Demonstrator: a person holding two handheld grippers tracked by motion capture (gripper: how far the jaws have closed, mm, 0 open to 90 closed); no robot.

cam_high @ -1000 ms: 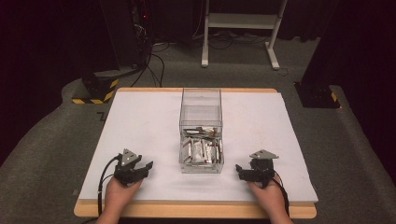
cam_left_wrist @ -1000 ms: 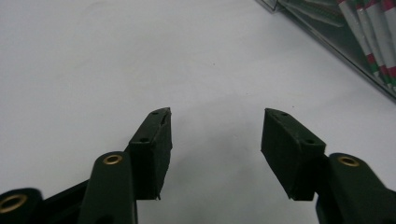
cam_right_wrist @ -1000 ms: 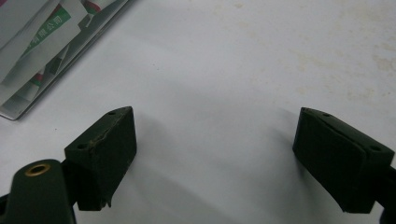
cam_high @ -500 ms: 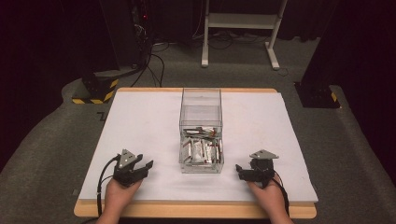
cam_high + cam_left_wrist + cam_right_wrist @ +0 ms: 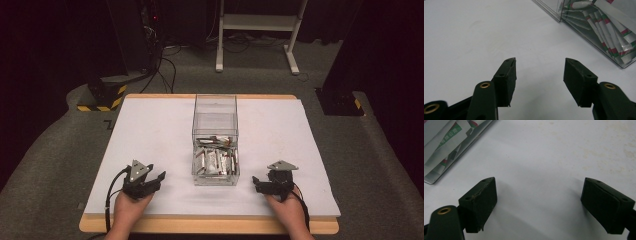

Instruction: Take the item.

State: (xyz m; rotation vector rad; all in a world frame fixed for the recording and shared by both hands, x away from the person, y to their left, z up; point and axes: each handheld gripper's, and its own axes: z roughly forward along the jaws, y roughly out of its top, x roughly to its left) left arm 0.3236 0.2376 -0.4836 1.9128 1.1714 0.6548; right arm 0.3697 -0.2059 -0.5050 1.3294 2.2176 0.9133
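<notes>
Two hand-held grippers sit low on the white tabletop (image 5: 150, 135), one at each side of the lower frame in the high view. We hold the left hand-held gripper (image 5: 156, 179) at lower left, jaws angled up and right toward the clear box (image 5: 215, 107). We hold the right hand-held gripper (image 5: 256, 184) at lower right, jaws pointing left toward the same box. Both are near the box but apart from it.

Left gripper view: the left hand-held gripper (image 5: 539, 65) has its jaws spread wide, nothing but bare white surface between them. The box wall sits at upper right of that frame, with white packets (image 5: 609, 27) striped red and green stacked behind it.

Right gripper view: the right hand-held gripper (image 5: 539, 185) is spread even wider, also holding nothing. A corner of the box with packets (image 5: 446, 135) shows at upper left, green print on one of them.

Box stands mid-frame on the tabletop in the high view, long axis running away from us. Packets (image 5: 216, 161) fill the near half, piled loosely; the far half looks bare through the clear walls.

Our hands grip both tools from the bottom edge, and a black cable (image 5: 111, 192) loops off the left one.
</notes>
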